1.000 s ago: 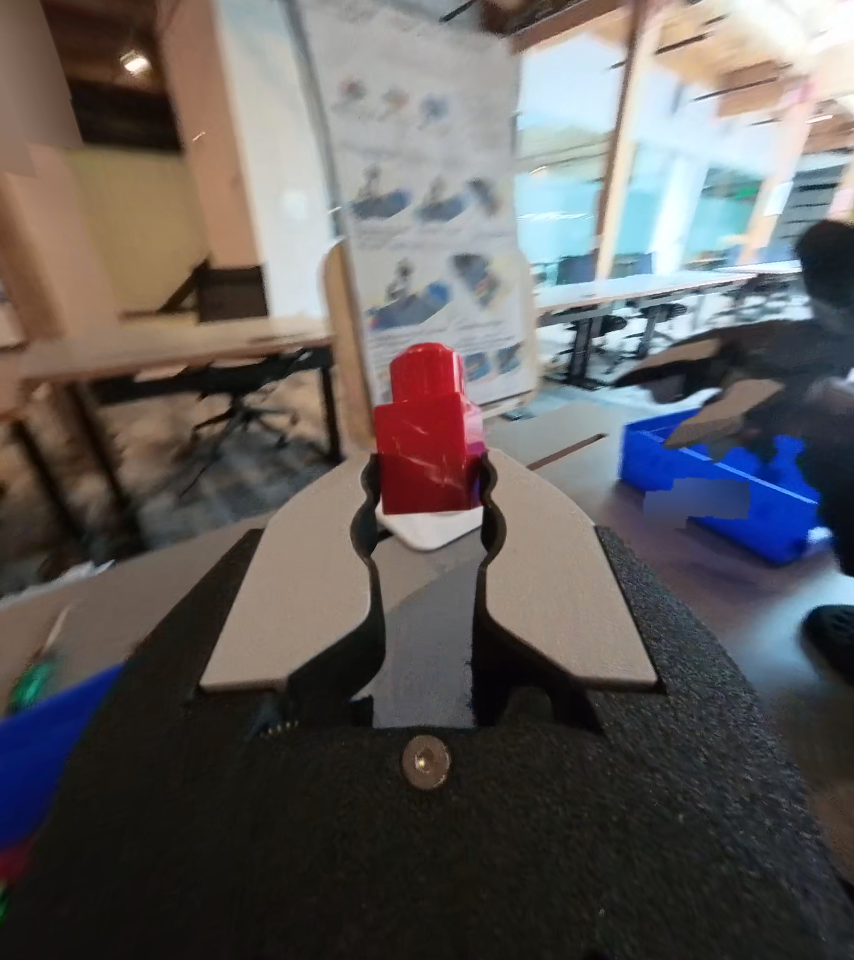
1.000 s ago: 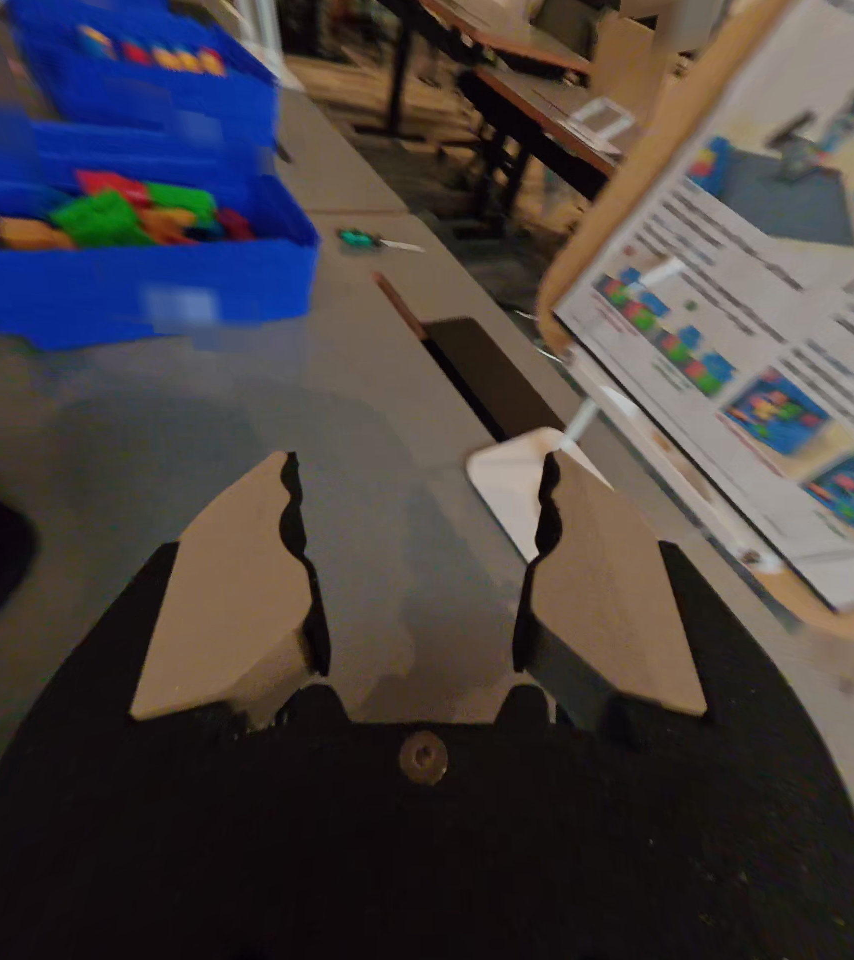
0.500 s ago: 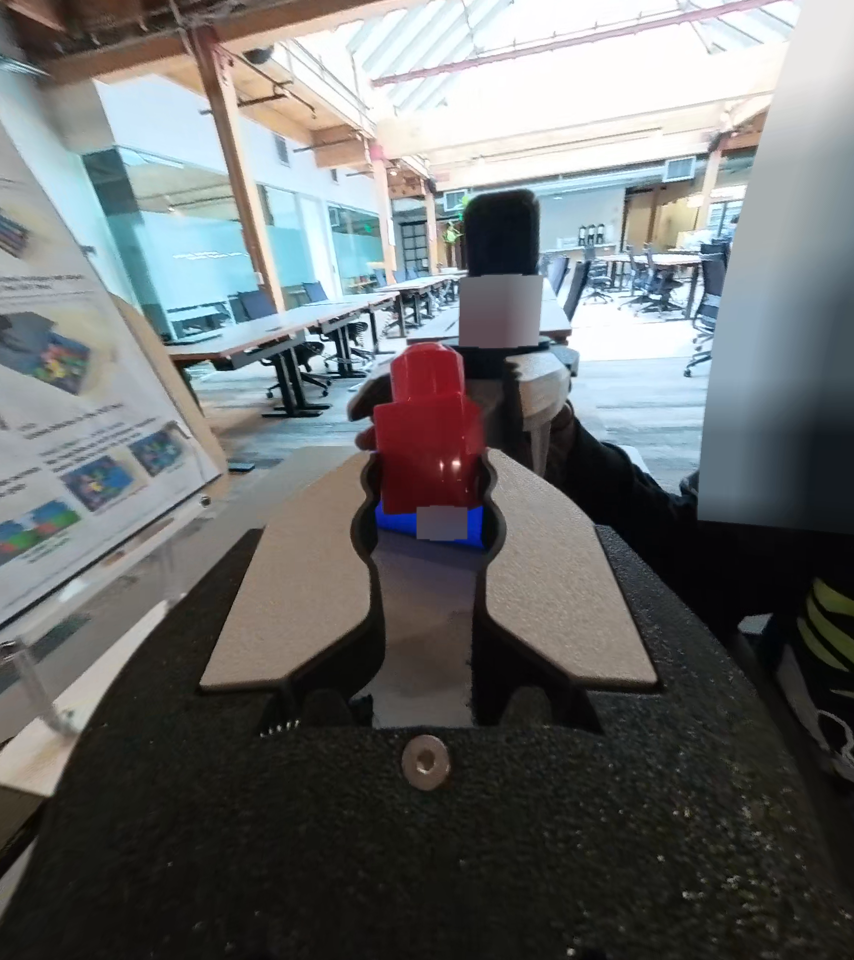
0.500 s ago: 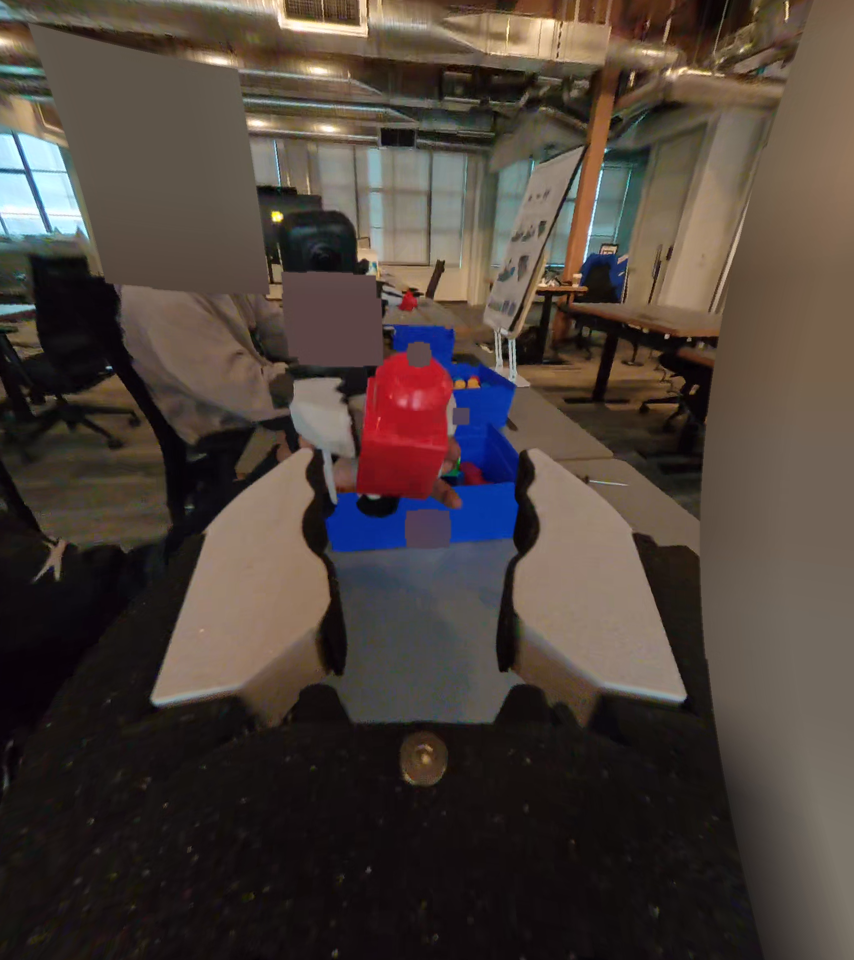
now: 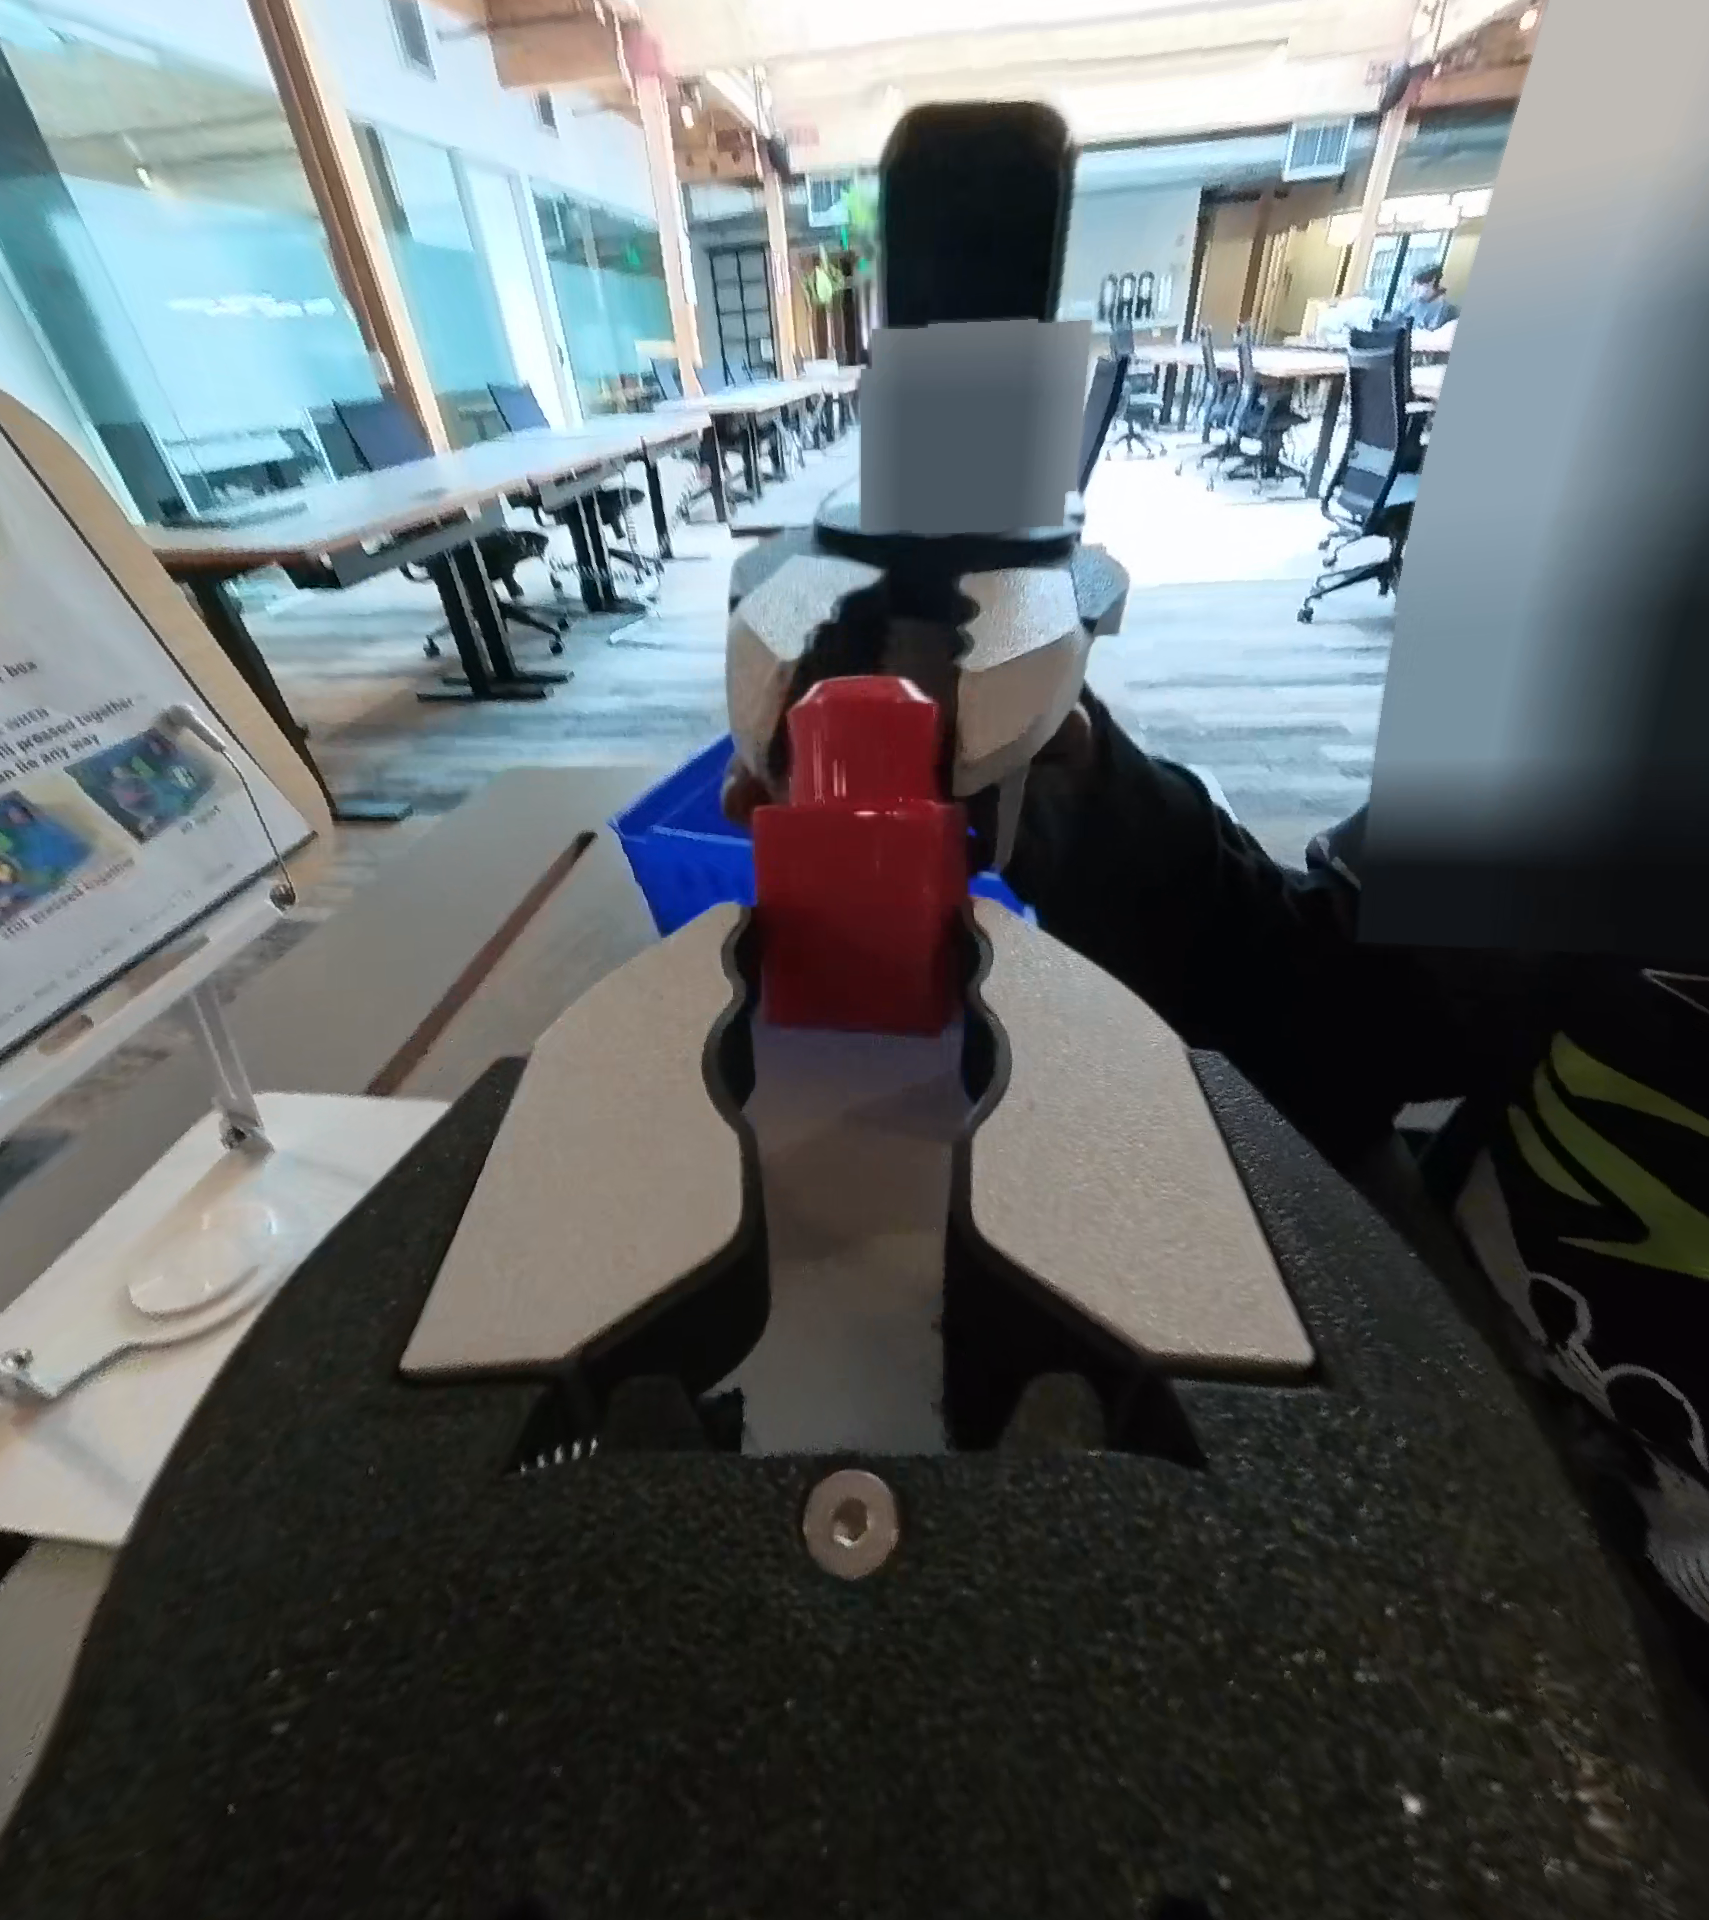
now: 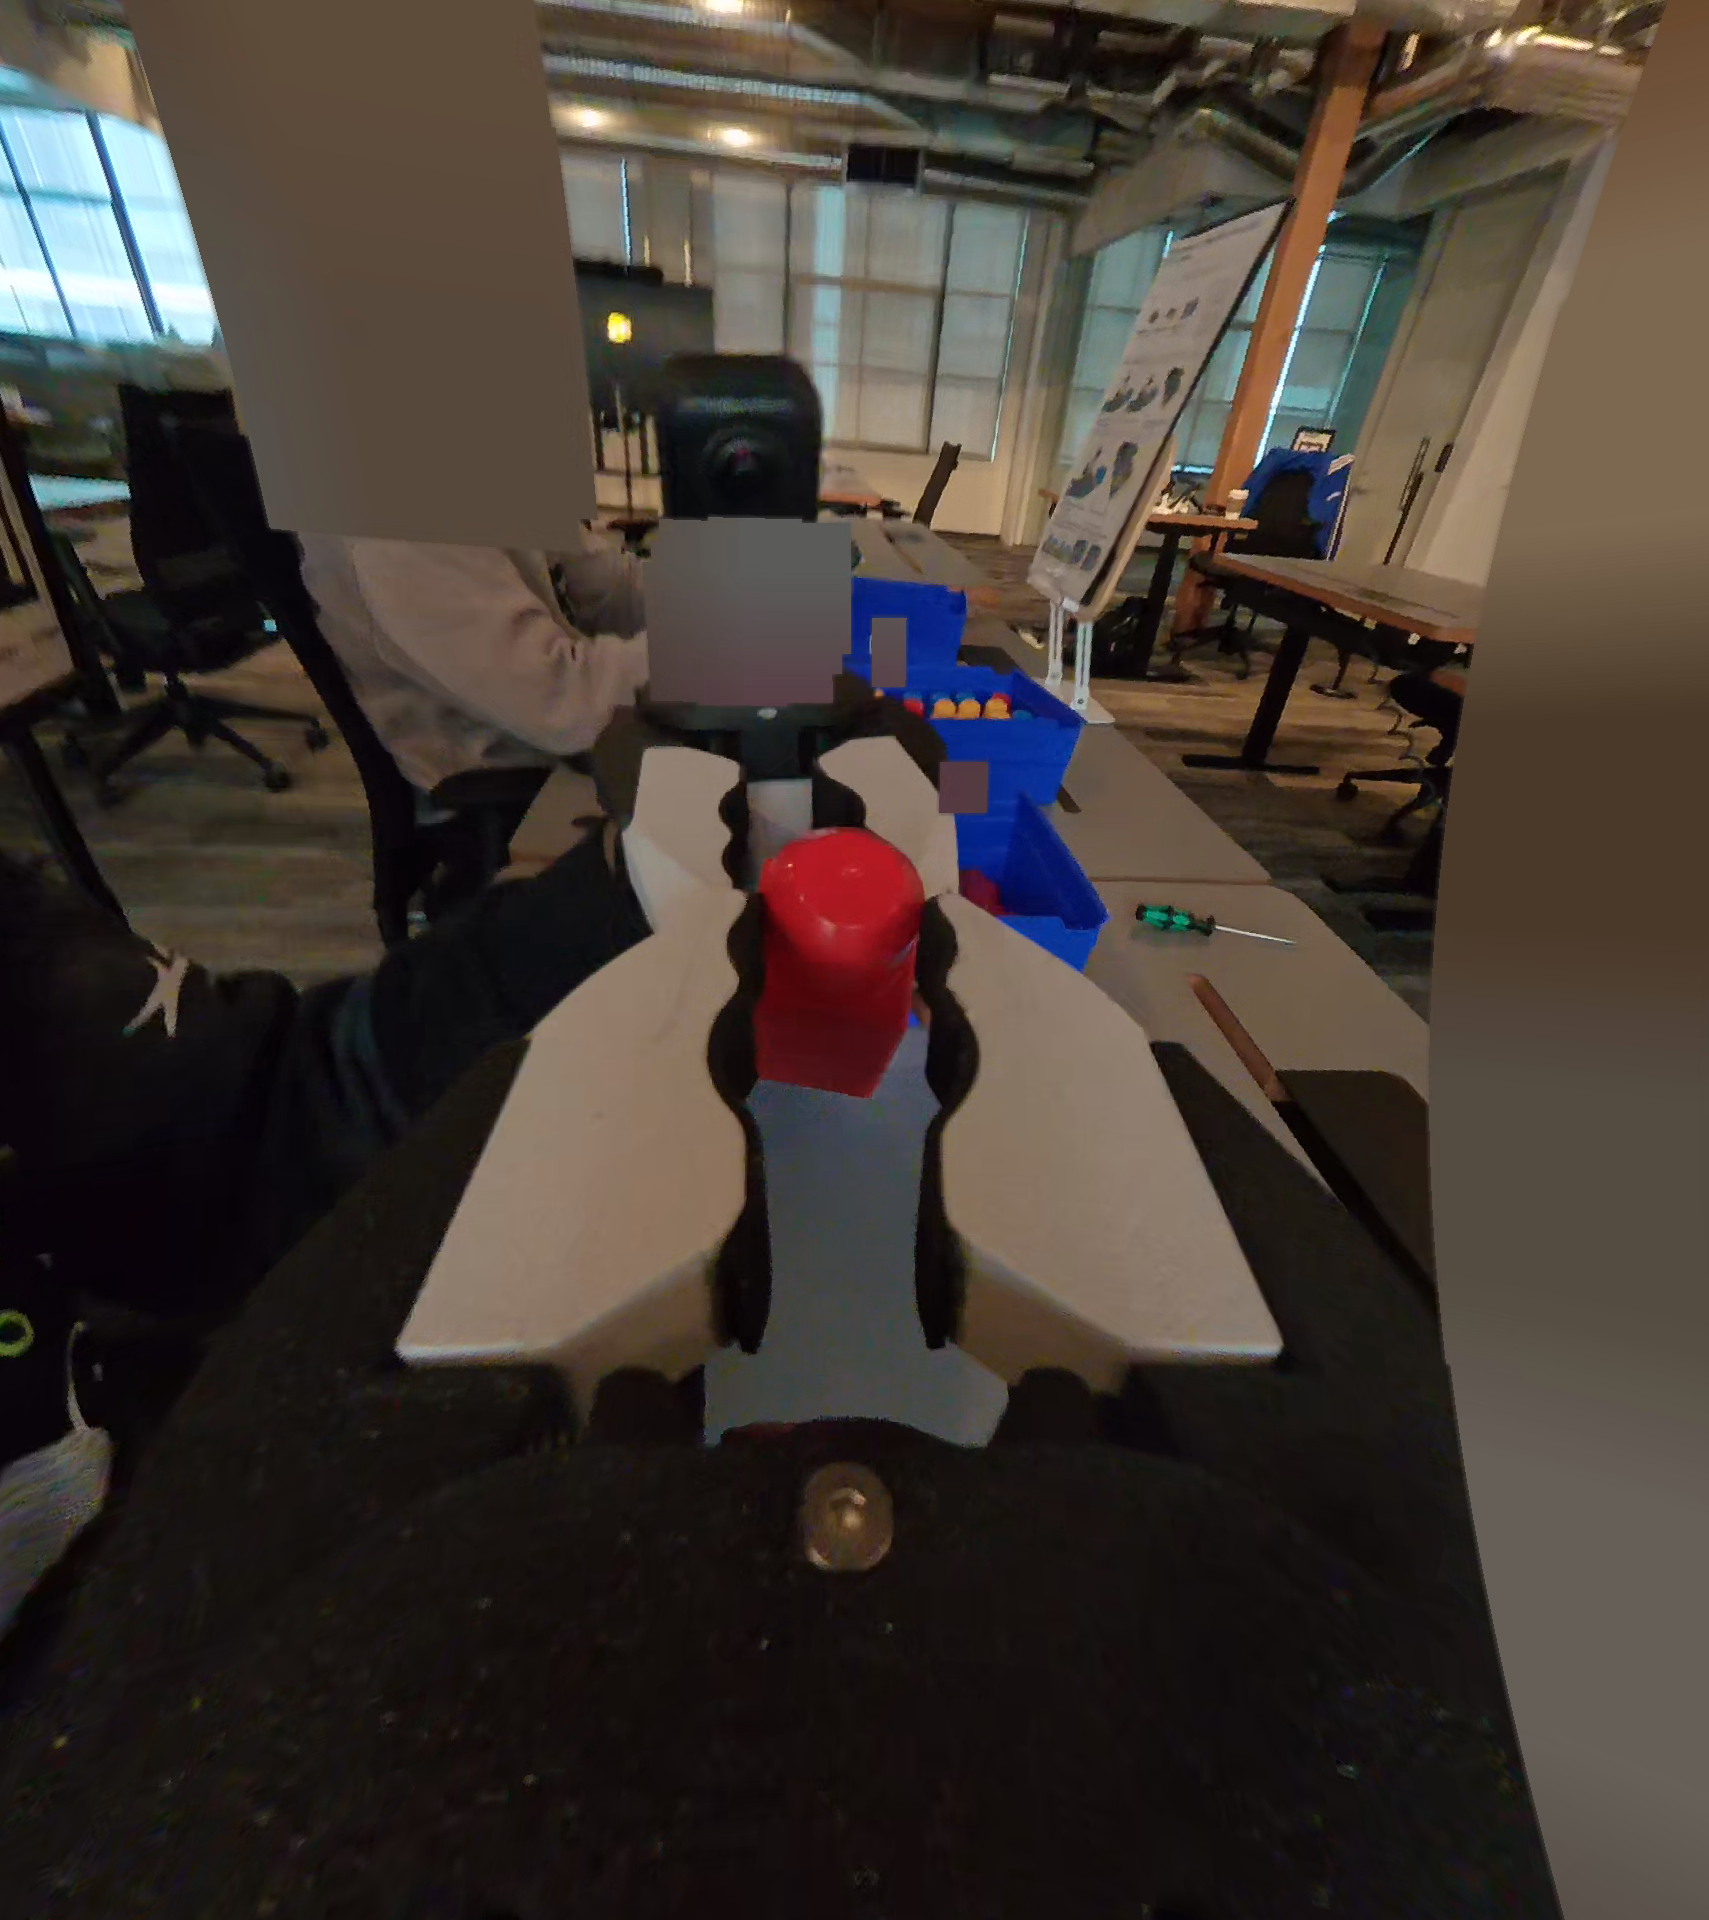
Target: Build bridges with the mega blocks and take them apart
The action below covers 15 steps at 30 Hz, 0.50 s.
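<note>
- Left hand-held gripper [image 5: 858,961] is clamped on the square body of the red block [image 5: 858,914], stud up, and the block is held in the air above the grey desk [image 5: 476,914].
- Right hand-held gripper [image 6: 837,971] comes in nose to nose from the other side, its two fingers either side of the same red block, up near the round stud.
- From the right wrist view the pads look pressed against it, but I can't be sure they truly bite, because the block hides the contact lines.
- So it's one block between two grippers, which reads as a mid-air handover or a re-grip before it goes onto a build.
- Just behind sits a blue bin [image 6: 1047,883] with more blocks, and farther back a second blue bin [image 6: 1026,727] shows coloured studs.
- A green-handled screwdriver [image 6: 1177,920] lies on the desk to the side, and an instruction board [image 5: 50,748] stands on a clear stand.
- The risk is that the left lets go before the right has a firm hold. The stud is round and smooth, so the block could swivel or drop to the desk.
- If both squeeze while the wrists pull apart at an angle, the block may twist out of square.
- Opposed fingertips are close enough to clip each other.
</note>
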Available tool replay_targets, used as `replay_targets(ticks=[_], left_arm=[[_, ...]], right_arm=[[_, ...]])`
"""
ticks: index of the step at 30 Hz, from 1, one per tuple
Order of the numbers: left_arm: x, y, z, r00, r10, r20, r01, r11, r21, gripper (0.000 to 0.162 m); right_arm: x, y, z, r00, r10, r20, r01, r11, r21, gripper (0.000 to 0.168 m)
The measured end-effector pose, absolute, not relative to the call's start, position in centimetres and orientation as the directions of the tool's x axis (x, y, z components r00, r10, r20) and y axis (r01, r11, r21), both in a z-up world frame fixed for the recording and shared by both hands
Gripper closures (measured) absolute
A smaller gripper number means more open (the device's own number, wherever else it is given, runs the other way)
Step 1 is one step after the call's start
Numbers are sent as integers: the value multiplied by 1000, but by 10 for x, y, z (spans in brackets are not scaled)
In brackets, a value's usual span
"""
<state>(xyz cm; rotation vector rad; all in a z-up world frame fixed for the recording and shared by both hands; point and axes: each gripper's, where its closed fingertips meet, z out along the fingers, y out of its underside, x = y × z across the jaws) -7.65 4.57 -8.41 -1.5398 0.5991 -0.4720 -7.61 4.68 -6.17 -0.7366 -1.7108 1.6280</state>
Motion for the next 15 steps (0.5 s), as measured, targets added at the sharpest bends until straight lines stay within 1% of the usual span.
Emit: replay_targets(ticks=[2,5,7,11,15], left_arm=[[-82,42,-92,781,-623,-43,-106,-65,-992,125],[-104,36,-99,834,-550,-38,-130,-129,-983,115],[-122,31,-97,875,-482,-51,-133,-138,-981,111],[-155,20,-85,941,-328,-85,-126,-106,-986,110],[-177,5,-81,967,-218,-134,-161,-111,-981,114]], right_arm=[[-79,43,-69,-627,769,123,-42,124,-991,141],[-86,42,-88,-637,755,156,2,204,-979,140],[-90,38,-106,-671,722,172,30,258,-966,141],[-108,36,-150,-708,685,172,113,351,-930,141],[-122,35,-190,-711,690,133,198,379,-904,141]])
